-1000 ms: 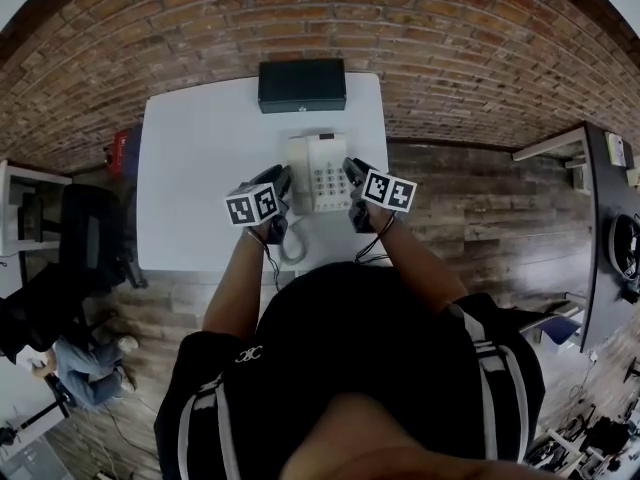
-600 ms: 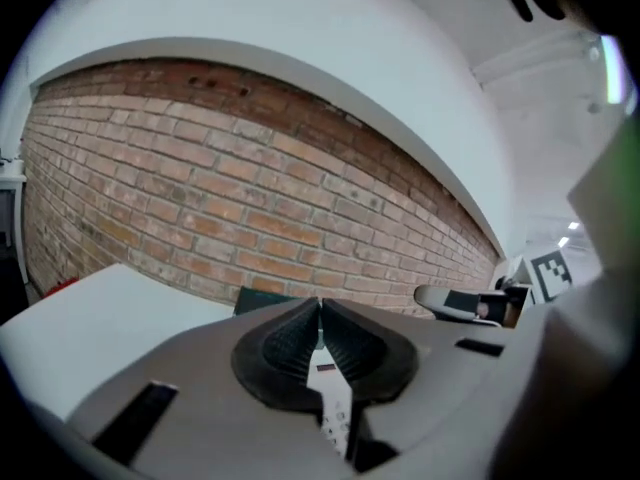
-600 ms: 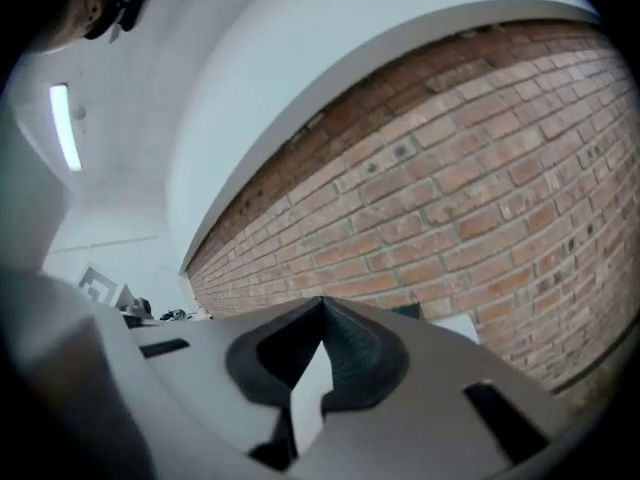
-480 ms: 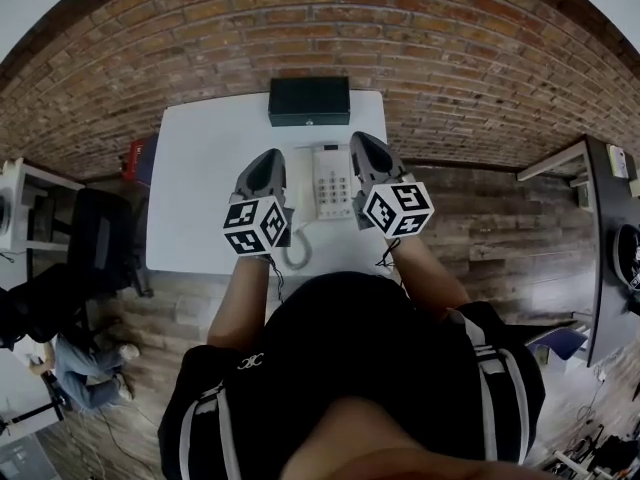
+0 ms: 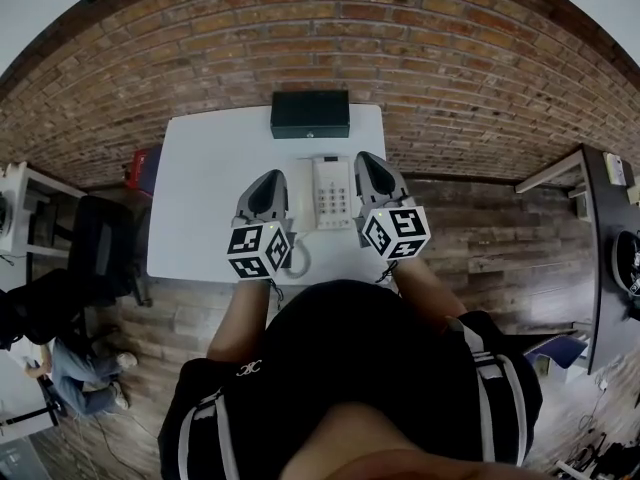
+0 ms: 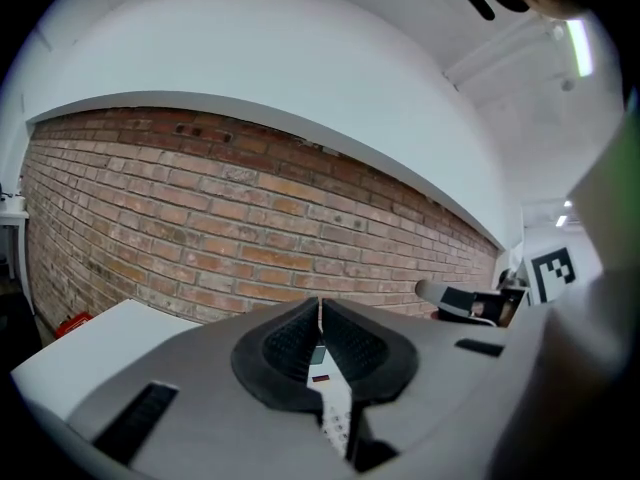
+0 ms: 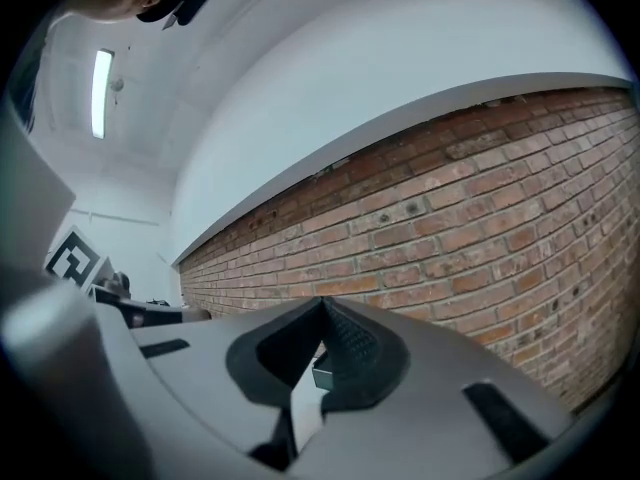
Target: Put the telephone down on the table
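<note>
White table (image 5: 210,198), telephone (image 5: 331,193) between shut tongs (image 5: 268,178) (image 5: 364,160)

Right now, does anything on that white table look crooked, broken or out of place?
Nothing stands out. The telephone lies flat and square on the table, and the black box sits straight at the far edge. No spill or damage shows.

Left tongs (image 5: 268,178) and right tongs (image 5: 366,158) away from the sides of the telephone (image 5: 332,193), higher, now shut and empty.
</note>
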The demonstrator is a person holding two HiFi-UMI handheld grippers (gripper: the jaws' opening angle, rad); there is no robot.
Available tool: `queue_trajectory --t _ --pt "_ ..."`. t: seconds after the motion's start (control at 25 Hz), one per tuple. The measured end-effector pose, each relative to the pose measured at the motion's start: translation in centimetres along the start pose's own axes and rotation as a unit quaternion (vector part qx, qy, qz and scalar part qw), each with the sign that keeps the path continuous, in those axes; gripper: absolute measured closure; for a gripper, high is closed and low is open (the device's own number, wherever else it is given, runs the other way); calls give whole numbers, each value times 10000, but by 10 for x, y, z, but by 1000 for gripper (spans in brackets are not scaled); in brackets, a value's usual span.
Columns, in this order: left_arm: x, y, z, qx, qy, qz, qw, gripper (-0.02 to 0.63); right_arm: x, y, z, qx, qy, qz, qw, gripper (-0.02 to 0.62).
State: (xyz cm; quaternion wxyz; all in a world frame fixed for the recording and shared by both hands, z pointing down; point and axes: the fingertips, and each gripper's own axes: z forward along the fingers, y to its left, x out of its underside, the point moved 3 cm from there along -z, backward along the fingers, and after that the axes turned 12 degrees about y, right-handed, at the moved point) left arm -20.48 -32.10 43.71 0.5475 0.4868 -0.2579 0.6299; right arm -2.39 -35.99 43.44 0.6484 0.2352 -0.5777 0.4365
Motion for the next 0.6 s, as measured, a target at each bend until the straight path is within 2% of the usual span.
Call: queue_trajectory --t 0.32,0.6 --pt "4 -13 4 107 64 232 9997 593 8 4 -1 20 139 -2 9999 597" --pt "9 -19 10 212 161 245 9993 593 9 8 0 100 146 -150 9997 597"
